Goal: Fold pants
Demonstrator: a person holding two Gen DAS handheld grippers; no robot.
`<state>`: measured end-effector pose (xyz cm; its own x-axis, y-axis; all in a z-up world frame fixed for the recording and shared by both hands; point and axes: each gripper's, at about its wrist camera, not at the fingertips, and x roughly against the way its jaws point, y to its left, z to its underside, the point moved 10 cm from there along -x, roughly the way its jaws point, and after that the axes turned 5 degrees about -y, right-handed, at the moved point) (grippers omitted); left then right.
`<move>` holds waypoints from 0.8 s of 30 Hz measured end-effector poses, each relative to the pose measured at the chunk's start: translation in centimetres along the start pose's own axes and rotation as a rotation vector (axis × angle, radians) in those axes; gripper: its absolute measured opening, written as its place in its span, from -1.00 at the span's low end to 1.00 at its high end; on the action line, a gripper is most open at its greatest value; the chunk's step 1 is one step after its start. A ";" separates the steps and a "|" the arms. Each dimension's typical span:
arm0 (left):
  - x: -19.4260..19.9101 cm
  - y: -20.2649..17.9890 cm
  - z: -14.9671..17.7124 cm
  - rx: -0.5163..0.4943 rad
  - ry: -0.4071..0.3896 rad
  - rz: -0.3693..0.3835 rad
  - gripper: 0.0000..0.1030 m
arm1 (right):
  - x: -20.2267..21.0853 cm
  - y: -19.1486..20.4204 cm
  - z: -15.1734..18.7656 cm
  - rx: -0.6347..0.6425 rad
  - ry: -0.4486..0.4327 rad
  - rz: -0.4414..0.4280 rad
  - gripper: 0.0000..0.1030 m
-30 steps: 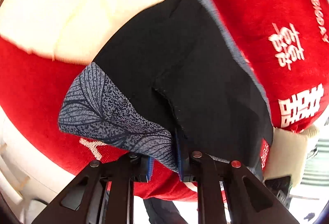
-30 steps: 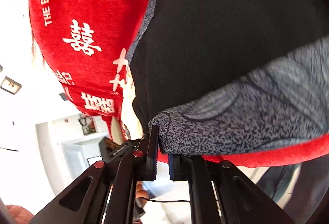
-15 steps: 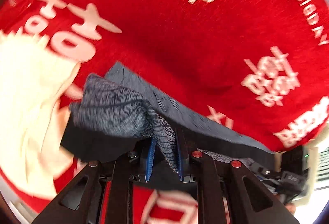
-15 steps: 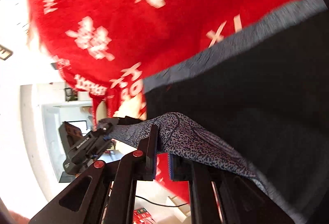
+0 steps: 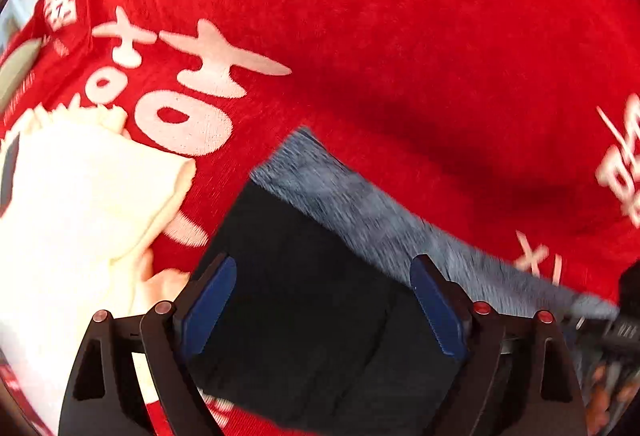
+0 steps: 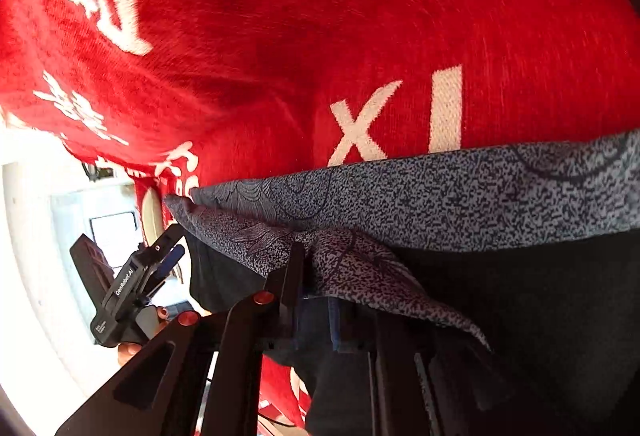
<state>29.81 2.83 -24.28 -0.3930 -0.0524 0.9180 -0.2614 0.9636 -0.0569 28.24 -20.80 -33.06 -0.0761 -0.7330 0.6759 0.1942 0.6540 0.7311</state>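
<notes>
Fingers of the left gripper stand wide apart, holding nothing, just above the pants, which lie folded on the red blanket beside a cream cloth.

From the right wrist view, the right gripper is pinched narrow on the speckled grey band of the pants. They look light, soft and limp, likely to sag, so the firmer band edge seems the best hold. No containers show.
</notes>
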 end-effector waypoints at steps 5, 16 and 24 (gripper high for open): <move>4.0 -5.1 4.6 -0.169 0.036 0.072 0.74 | 6.6 2.4 1.5 0.135 -0.129 0.019 0.58; 10.0 -23.0 21.2 -0.473 0.274 0.405 0.74 | 20.9 -10.0 19.2 -0.054 -0.271 0.336 0.58; 10.6 -29.6 28.2 -0.568 0.357 0.503 0.74 | 24.8 -19.1 35.4 -0.394 -0.400 0.417 0.58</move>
<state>8.51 -33.68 -23.93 -0.0163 0.4129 0.9106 0.3916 0.8406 -0.3742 -11.94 -44.84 -26.95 -0.2580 -0.2609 0.9303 0.6198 0.6940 0.3665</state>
